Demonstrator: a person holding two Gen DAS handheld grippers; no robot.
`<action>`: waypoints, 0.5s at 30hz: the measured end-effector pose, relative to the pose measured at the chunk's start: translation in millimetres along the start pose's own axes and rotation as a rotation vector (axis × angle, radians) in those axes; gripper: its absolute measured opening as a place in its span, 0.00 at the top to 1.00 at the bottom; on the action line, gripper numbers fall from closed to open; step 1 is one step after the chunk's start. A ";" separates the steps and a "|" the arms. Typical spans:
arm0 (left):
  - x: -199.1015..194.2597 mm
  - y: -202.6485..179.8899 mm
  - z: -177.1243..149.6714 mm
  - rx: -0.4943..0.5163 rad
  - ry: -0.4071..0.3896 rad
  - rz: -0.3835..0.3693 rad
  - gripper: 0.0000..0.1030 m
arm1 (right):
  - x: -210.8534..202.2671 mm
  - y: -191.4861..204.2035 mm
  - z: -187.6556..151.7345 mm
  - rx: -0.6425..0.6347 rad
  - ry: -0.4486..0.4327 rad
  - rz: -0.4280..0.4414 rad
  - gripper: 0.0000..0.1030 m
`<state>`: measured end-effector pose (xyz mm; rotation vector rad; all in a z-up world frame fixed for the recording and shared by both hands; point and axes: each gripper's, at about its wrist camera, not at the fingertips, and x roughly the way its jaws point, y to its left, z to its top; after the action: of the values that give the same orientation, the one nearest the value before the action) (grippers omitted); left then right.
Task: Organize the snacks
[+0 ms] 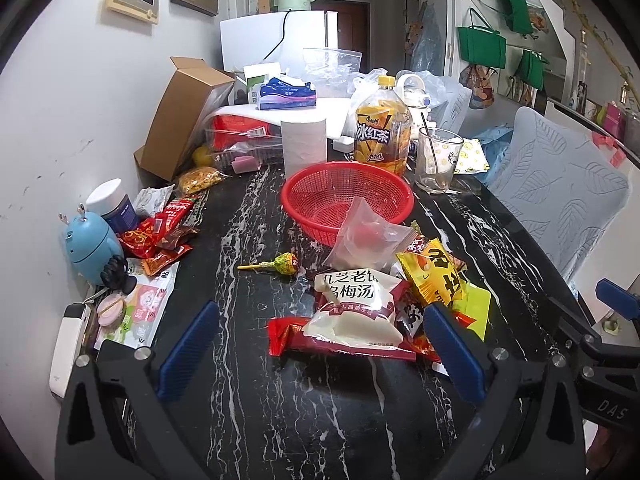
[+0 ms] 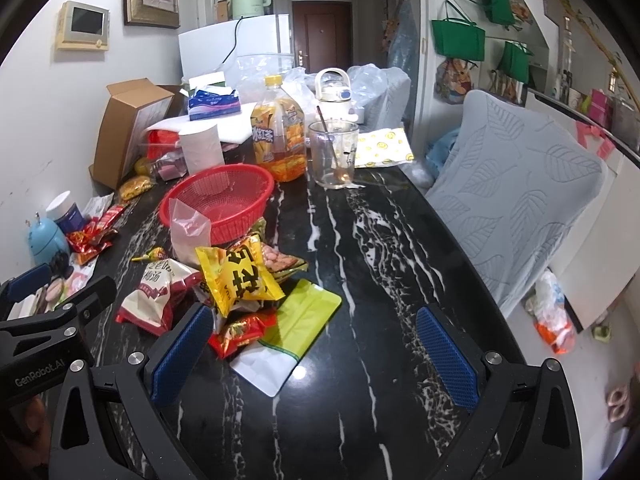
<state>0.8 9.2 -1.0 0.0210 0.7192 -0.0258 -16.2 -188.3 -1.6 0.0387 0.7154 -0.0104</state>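
A red basket stands empty on the black marble table. A clear plastic bag leans on its near rim. In front lies a snack pile: a white and red pouch, a yellow packet, a lime-green pouch, a red wrapper. A lollipop lies to the left. My left gripper is open, just before the pile. My right gripper is open, over the green pouch's near end.
More red snack packets lie by the wall with a blue toy and a jar. Behind the basket stand a paper roll, an iced tea bottle, a glass mug and a cardboard box. A covered chair stands at the right.
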 end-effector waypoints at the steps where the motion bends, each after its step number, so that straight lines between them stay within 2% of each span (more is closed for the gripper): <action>1: -0.1 -0.1 -0.3 0.000 0.000 -0.001 0.00 | 0.1 0.2 -0.3 0.000 0.000 0.001 0.00; 15: -3.4 -1.1 -0.8 0.001 -0.005 -0.012 0.00 | 0.0 1.7 0.0 -0.004 0.000 0.003 0.00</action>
<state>-2.3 8.2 0.7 0.0180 0.7144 -0.0378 -16.1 -186.6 -1.6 0.0356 0.7150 -0.0065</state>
